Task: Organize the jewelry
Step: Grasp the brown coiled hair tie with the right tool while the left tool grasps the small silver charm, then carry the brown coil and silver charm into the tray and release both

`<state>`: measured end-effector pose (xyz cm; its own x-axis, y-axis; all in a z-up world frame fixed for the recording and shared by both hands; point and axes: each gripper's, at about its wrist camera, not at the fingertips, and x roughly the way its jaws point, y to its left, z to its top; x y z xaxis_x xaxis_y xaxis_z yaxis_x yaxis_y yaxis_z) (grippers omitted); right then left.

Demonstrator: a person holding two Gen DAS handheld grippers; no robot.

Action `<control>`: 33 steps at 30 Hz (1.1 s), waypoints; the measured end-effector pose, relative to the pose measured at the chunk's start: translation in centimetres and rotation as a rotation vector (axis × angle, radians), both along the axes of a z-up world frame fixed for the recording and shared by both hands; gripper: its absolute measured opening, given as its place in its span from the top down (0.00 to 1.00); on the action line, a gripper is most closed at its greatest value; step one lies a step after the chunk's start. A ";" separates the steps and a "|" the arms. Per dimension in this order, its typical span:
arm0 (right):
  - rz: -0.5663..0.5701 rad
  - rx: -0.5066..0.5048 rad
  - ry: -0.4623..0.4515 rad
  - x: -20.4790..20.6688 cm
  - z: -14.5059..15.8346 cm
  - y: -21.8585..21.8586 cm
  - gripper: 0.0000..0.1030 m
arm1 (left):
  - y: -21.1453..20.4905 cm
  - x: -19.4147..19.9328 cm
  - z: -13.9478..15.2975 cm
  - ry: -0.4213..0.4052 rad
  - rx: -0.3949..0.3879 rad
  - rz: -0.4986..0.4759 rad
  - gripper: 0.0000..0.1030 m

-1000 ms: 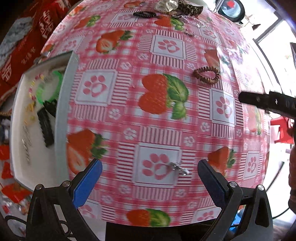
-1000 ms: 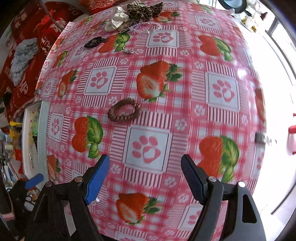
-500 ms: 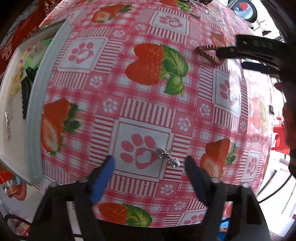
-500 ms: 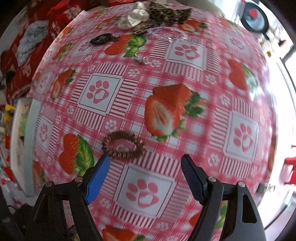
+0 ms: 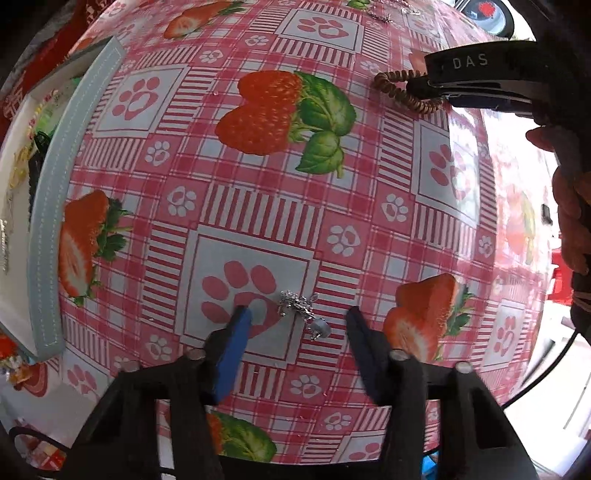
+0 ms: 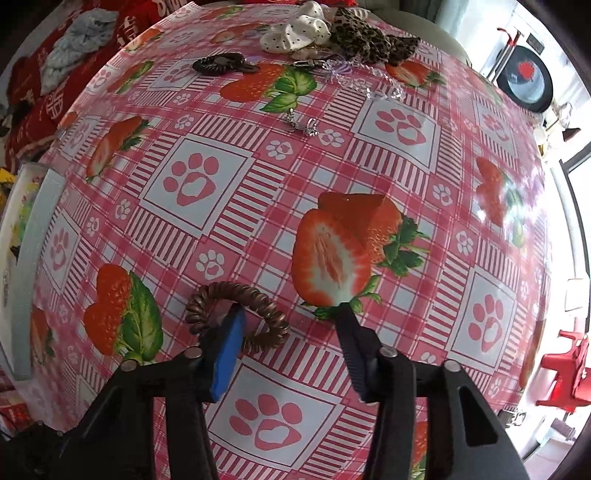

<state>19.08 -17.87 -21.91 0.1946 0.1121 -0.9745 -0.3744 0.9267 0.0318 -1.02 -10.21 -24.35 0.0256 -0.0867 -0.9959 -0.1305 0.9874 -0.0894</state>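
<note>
A small silver earring with a loose stud lies on the strawberry tablecloth. My left gripper points straight down over it; its jaws are closing, one on each side of the earring, and the pads do not touch it. A brown coil hair tie lies flat under my right gripper. The blue-padded left finger stands inside the ring and the other finger stands outside it. These jaws are closing too, with the tie's right side between them and unpressed. In the left wrist view the right gripper sits at the hair tie.
A white jewellery tray with a pale blue rim holds several pieces at the table's left edge. At the far end lie a white scrunchie, a leopard scrunchie, a black hair tie and another silver earring. A person's hand is at the right.
Both grippers came down close to the table and their jaws narrowed. The left now straddles the silver earring. The right slid over to the hair tie and put one finger inside its ring.
</note>
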 end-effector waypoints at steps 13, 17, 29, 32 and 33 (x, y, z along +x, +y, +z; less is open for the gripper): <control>-0.045 0.057 0.008 -0.4 0.5 -1.1 0.87 | 0.3 0.9 0.4 -0.017 -0.026 -0.018 0.85; -0.083 0.108 0.046 -1.2 0.5 -2.1 0.87 | 1.6 1.2 1.3 -0.045 -0.046 -0.027 0.85; -0.124 0.203 0.093 -3.9 2.0 -3.5 0.87 | 5.4 2.0 6.5 -0.130 -0.077 0.003 0.85; -0.129 0.228 0.104 -4.3 2.4 -3.5 0.88 | 7.0 2.3 7.9 -0.155 -0.075 0.014 0.85; -0.130 0.236 0.107 -4.4 2.5 -3.5 0.88 | 7.2 2.3 8.3 -0.161 -0.072 0.016 0.85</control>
<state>14.65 -21.37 -19.36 0.1201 0.3191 -0.9401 -0.2356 0.9290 0.2853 1.27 -2.98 -16.05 0.1860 -0.1562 -0.9700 -0.1247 0.9755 -0.1810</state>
